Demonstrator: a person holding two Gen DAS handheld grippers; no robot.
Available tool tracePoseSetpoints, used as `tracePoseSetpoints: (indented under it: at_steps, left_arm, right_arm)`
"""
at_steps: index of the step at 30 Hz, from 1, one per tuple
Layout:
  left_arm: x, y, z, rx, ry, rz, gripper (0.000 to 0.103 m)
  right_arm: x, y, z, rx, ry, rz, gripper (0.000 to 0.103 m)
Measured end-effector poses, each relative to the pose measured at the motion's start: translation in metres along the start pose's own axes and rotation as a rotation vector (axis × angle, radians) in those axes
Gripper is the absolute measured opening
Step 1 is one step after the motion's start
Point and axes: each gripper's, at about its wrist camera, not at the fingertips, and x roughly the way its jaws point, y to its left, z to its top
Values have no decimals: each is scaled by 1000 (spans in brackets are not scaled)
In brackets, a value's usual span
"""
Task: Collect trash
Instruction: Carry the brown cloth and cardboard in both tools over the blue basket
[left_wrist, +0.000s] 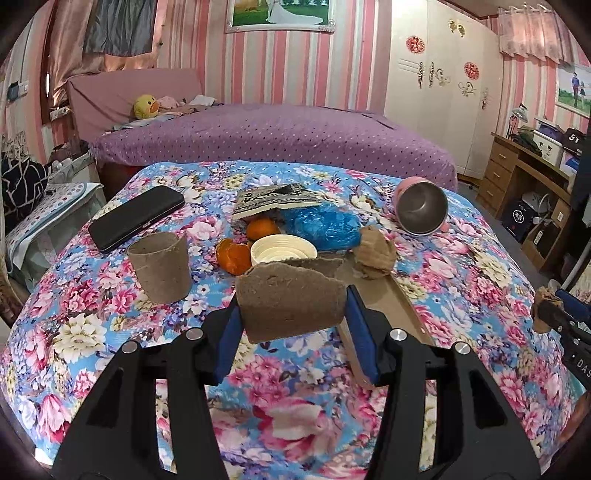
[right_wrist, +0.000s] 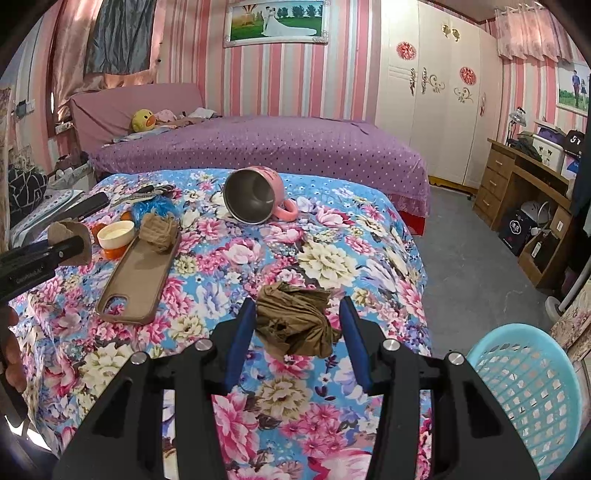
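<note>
Cardboard scrap (left_wrist: 291, 299) clamped in left jaws; right jaws grip crumpled paper (right_wrist: 295, 317) near table edge.

Both wrist cameras looked forward and down along their tools, close above the floral surface (left_wrist: 110, 332). The left view sat left of the right; both shared the pink mug (right_wrist: 258, 195), purple bed (left_wrist: 280, 136) and wardrobe (right_wrist: 436, 103).

On the table (left_wrist: 110, 332), a cup (left_wrist: 160, 267) stands left of the bowl (left_wrist: 282, 249), mug (left_wrist: 421, 208) far right
</note>
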Motion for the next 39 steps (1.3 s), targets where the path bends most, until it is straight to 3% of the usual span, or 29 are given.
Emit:
tracePoseSetpoints:
  at_steps: [8,15,39]
  left_arm:
    - [-14,-11,-9,4,-8,-8,52]
    - [-28,-37,-19,15,-8,-35,52]
    - [-71,-178,-36,150,-59,-164,52]
  right_arm:
    - [-15,-11,-6,-9,-14,-14,47]
    - [-32,-43,-15,9,-25,-50,47]
    - [-83,-180,-56,180,-53,-185,47]
